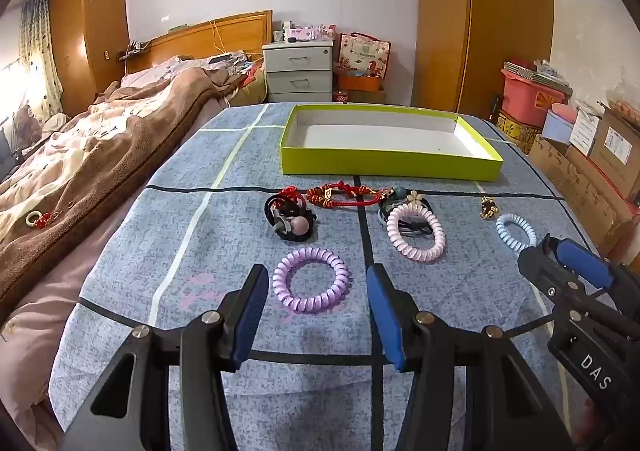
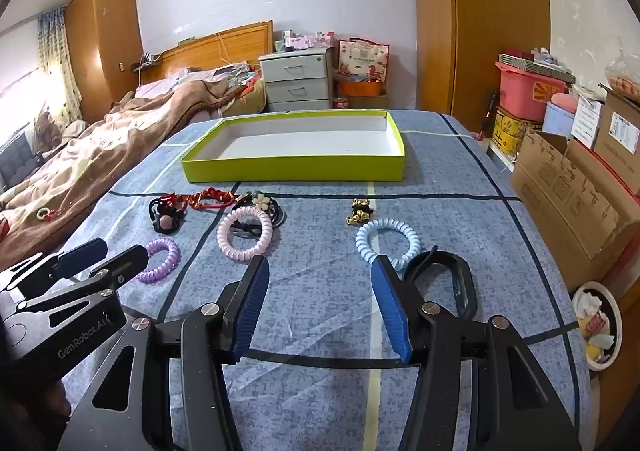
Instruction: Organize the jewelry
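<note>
Across the middle of both wrist views lies a blue checked cloth (image 1: 224,235) spread over a bed, and on it the jewelry is scattered in a loose row. Toward the upper centre of the left wrist view sits a shallow green box (image 1: 384,167) with a white inside, nothing in it. Just below the box, from left to right, lie a black hair tie with a pink bead (image 1: 290,221), a red braided bracelet (image 1: 344,197), a pale pink coil hair tie (image 1: 416,233) resting over some dark bands with a small flower, a small gold trinket (image 1: 489,207), and a light blue coil hair tie (image 1: 514,231). Lower, at centre frame, a purple coil hair tie (image 1: 311,279) lies flat between and just beyond the spread fingers of the left gripper (image 1: 316,315), which touches nothing. At the right edge of that view the right gripper (image 2: 320,307) shows from the side; in its own view its jaws stand wide apart and hold nothing, with the blue coil just past its right finger. A black band (image 2: 460,283) lies at the lower right of the right wrist view, beside that finger.
</note>
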A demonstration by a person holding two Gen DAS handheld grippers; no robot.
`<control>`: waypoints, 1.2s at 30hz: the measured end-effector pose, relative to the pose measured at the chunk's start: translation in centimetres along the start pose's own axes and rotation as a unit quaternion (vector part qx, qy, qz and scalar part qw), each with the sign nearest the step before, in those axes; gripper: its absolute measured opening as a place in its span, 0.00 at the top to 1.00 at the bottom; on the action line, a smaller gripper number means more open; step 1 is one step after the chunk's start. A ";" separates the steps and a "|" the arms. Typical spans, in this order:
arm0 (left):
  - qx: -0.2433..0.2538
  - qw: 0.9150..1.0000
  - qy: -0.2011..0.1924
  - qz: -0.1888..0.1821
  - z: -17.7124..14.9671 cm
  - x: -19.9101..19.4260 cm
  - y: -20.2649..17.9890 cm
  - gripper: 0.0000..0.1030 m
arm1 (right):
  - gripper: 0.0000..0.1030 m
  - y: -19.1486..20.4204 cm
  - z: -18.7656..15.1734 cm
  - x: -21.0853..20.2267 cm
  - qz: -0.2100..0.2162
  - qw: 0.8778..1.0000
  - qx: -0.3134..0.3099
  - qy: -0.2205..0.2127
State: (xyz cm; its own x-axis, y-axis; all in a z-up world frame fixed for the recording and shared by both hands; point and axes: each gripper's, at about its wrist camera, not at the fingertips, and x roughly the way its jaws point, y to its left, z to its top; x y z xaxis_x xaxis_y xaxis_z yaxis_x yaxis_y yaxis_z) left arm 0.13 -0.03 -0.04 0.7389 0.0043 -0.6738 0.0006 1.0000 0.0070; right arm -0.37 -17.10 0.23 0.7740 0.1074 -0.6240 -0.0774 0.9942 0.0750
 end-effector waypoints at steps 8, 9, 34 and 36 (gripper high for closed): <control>-0.004 1.000 0.000 -0.002 0.3 0.2 0.1 0.48 | 0.48 -0.2 0.0 -0.1 -0.005 1.000 0.002 -0.002; -0.005 1.000 -0.003 -0.001 0.4 0.1 0.1 0.48 | 0.48 -0.3 0.6 0.0 -0.006 1.000 0.002 -0.001; 0.000 1.000 -0.006 -0.002 0.1 -0.7 0.0 0.48 | 0.48 0.0 0.2 -0.2 -0.007 1.000 0.000 0.000; 0.000 1.000 -0.005 -0.002 0.2 -0.6 0.1 0.48 | 0.48 0.0 0.2 -0.3 -0.008 1.000 0.000 0.000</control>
State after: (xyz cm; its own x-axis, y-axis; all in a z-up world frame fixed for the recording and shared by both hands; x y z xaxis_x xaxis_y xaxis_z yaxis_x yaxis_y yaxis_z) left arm -0.23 0.02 0.50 0.7454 0.0006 -0.6667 0.0027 1.0000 0.0040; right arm -0.41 -17.14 0.58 0.7756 0.0910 -0.6246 -0.0651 0.9958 0.0643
